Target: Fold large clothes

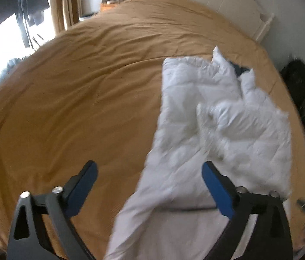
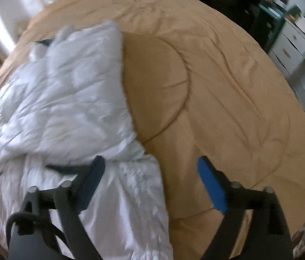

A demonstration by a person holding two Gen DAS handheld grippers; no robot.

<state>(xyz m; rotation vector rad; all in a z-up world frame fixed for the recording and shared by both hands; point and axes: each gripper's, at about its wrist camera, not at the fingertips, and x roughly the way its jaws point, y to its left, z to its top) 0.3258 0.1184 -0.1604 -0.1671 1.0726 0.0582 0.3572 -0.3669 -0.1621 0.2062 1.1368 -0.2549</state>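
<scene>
The bed [image 1: 76, 91] fills both views, spread with a tan cover, wrinkled but flat; on it lies the jacket [image 1: 217, 119], a white quilted garment, large and puffy, crumpled and only loosely laid out; a dark patch of lining or collar shows at its far end [image 1: 240, 69]; both views are blurred, so seams and sleeves are hard to make out.

The jacket's long axis runs away from the cameras, from the near edge of the bed towards the headboard end, leaning a little to the right in the left wrist view; in that view it lies right of centre, with a long strip, perhaps a sleeve, trailing down between the fingers to the bottom of the frame; in the right wrist view the jacket [image 2: 61, 99] lies left of centre, its near portion [image 2: 135, 195] passing under the left-hand finger; so the garment sits between the two grippers, each one over a long edge.

The left gripper [image 1: 150, 177] has its fingers spread wide and holds nothing; the trailing strip lies below the gap, and I cannot tell whether it touches; the right gripper [image 2: 152, 173] is likewise spread wide and holds nothing, its gap mostly over bare cover, just beside the jacket's right edge.

Judging from this, the left gripper is the nearer to cloth; it would close on the strip beneath it, while the right would have to shift leftwards to reach the hem.
</scene>
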